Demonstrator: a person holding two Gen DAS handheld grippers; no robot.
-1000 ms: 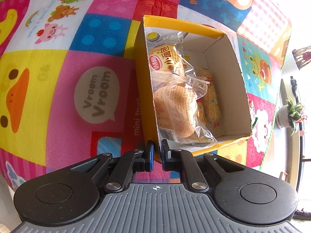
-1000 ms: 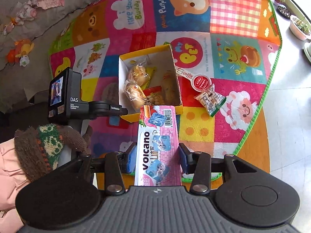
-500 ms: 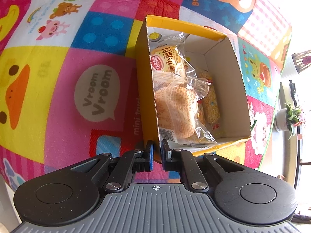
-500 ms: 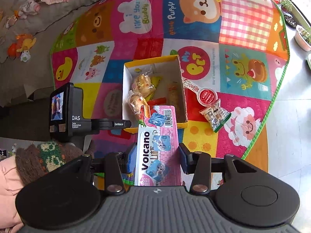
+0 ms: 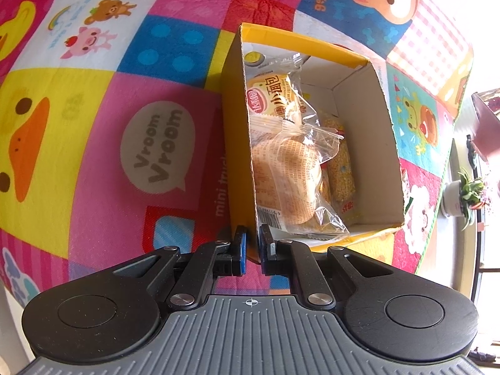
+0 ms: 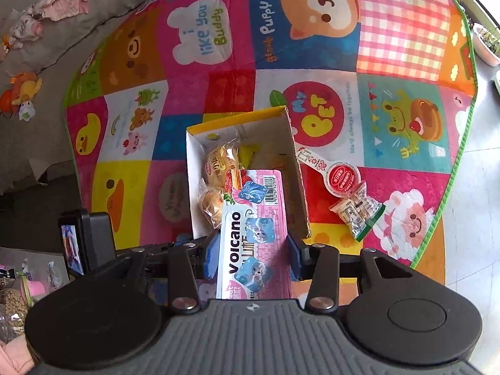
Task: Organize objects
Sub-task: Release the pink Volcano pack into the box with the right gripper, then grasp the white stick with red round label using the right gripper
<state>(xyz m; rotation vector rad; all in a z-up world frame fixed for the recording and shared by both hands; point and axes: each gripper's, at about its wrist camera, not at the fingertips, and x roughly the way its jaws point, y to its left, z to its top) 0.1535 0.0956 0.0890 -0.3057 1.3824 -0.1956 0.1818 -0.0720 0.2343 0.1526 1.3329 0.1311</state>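
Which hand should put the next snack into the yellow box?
The right. The right gripper already holds the pink Volcano box, its far end over the open yellow box. The left gripper is busy: its jaws pinch the yellow box's wall, steadying it.

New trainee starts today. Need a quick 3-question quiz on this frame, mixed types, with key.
1. True or false: the left gripper is clamped on the near wall of the yellow box.
2. Multiple choice: the right gripper holds
A) a bread packet
B) the pink Volcano box
C) a green-edged snack pack
D) nothing
3. Fill in: two snack packs, the red-and-white pack and the green-edged pack, lie on the play mat outside the yellow box, on its ____ side in the right wrist view.

Key
1. True
2. B
3. right
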